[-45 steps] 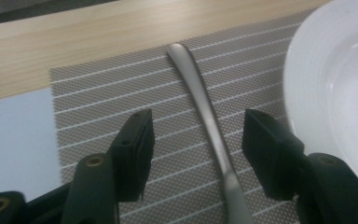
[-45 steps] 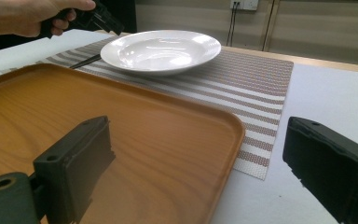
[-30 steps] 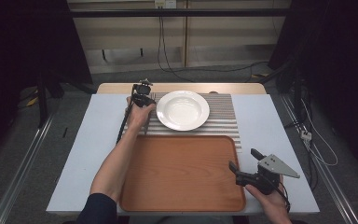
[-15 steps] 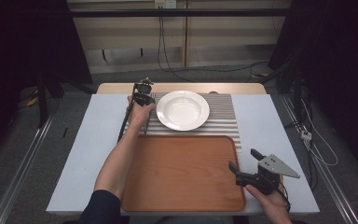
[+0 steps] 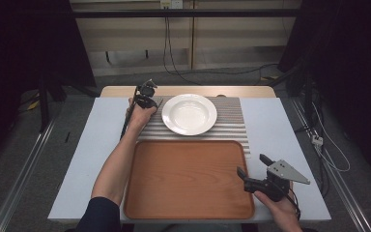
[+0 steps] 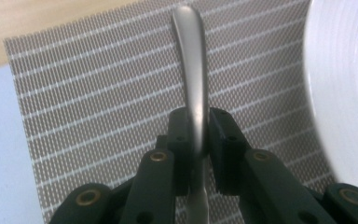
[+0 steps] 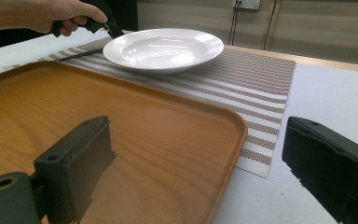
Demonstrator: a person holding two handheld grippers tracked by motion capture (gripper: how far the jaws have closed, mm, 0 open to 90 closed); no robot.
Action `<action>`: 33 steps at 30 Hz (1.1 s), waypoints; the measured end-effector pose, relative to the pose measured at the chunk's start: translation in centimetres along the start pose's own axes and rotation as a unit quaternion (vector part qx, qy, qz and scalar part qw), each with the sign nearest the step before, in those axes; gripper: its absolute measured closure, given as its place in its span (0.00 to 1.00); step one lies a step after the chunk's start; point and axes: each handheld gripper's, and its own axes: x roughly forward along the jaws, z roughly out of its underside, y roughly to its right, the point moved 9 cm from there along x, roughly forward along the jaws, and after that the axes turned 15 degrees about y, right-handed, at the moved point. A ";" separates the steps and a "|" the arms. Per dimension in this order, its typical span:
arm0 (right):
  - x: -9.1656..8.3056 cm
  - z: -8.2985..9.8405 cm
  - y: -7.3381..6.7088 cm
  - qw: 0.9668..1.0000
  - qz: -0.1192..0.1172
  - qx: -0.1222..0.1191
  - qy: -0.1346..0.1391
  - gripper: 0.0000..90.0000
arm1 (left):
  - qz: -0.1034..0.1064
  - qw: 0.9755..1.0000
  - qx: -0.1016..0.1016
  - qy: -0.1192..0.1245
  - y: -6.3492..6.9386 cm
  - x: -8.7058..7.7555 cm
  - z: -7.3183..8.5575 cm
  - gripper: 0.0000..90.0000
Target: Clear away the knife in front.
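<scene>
My left gripper [image 5: 154,102] reaches to the back left of the table, beside a white plate [image 5: 189,113]. In the left gripper view its jaws [image 6: 199,126] have just been closing and now press on the handle of a silver metal utensil [image 6: 192,60] that lies on the striped placemat [image 6: 98,93]. The utensil's working end is hidden under the gripper. My right gripper [image 5: 251,164] stands open over the front right corner of the wooden tray [image 5: 188,179], with nothing between its jaws [image 7: 200,163].
The plate [image 7: 163,46] rests on the placemat [image 5: 232,121] behind the tray [image 7: 121,121]. The white table [image 5: 280,130] lies bare to the right of the mat. A person's left forearm [image 5: 118,159] runs along the tray's left edge.
</scene>
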 end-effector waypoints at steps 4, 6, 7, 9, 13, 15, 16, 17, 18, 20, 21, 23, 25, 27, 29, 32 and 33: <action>0.0 0.0 0.0 1.000 0.000 0.001 0.000 0.09 | 0.005 1.000 -0.002 -0.008 -0.1 -0.1 0.1 0.88; 0.0 0.0 0.0 1.000 -0.001 0.001 0.001 0.09 | 0.001 1.000 -0.002 -0.009 -0.1 -0.1 0.1 0.87; 0.0 0.0 0.0 1.000 -0.001 0.001 0.001 0.09 | 0.001 1.000 -0.003 -0.008 0.0 -0.1 0.1 0.87; 0.0 0.0 0.0 1.000 -0.001 0.001 0.001 0.09 | 0.003 1.000 -0.002 -0.009 -0.1 -0.1 0.1 0.87; -0.1 0.0 0.0 1.000 -0.001 0.000 0.001 0.09 | 0.006 1.000 -0.005 -0.012 -0.1 -0.1 0.1 0.88; -0.1 0.0 0.0 1.000 0.000 0.000 0.001 0.09 | 0.005 1.000 -0.005 -0.011 -0.1 0.0 0.1 0.89; -0.1 0.0 0.0 1.000 -0.001 0.000 0.001 0.09 | 0.007 1.000 0.000 -0.016 -0.1 -0.1 0.1 0.89; -0.1 0.0 0.0 1.000 -0.001 0.000 0.001 0.09 | 0.007 1.000 -0.001 -0.017 -0.1 -0.1 0.1 0.89; -0.1 -0.1 0.0 1.000 -0.001 0.000 0.001 0.09 | 0.005 1.000 0.001 -0.018 -0.1 -0.1 0.1 0.89; -0.2 0.0 -0.1 1.000 -0.001 -0.001 0.001 0.09 | -0.003 1.000 0.005 -0.016 -0.1 -0.1 0.1 0.89; -0.2 0.0 -0.1 1.000 0.000 0.000 0.000 0.09 | -0.002 1.000 0.002 -0.016 0.1 -0.1 0.0 0.89; -0.3 -0.1 0.0 1.000 0.001 0.000 0.001 0.10 | 0.003 1.000 0.004 -0.023 -0.1 -0.2 0.1 0.89; -0.3 -0.1 0.0 1.000 0.001 0.000 0.001 0.10 | 0.003 1.000 0.003 -0.021 -0.2 -0.4 0.0 0.89; -0.3 -0.1 0.0 1.000 0.001 -0.001 0.001 0.10 | 0.007 1.000 0.001 -0.018 -0.3 -0.6 -0.1 0.89; -0.3 -0.1 -0.1 1.000 0.001 0.000 0.000 0.10 | 0.008 1.000 0.001 -0.015 -0.4 -0.8 -0.2 0.89; -0.2 0.0 -0.1 1.000 0.002 -0.001 0.000 0.10 | 0.011 1.000 -0.002 -0.009 -0.4 -1.0 -0.5 0.89; -0.2 0.0 -0.1 1.000 0.000 -0.001 0.001 0.10 | 0.015 1.000 0.002 -0.012 -0.4 -1.2 -0.5 0.89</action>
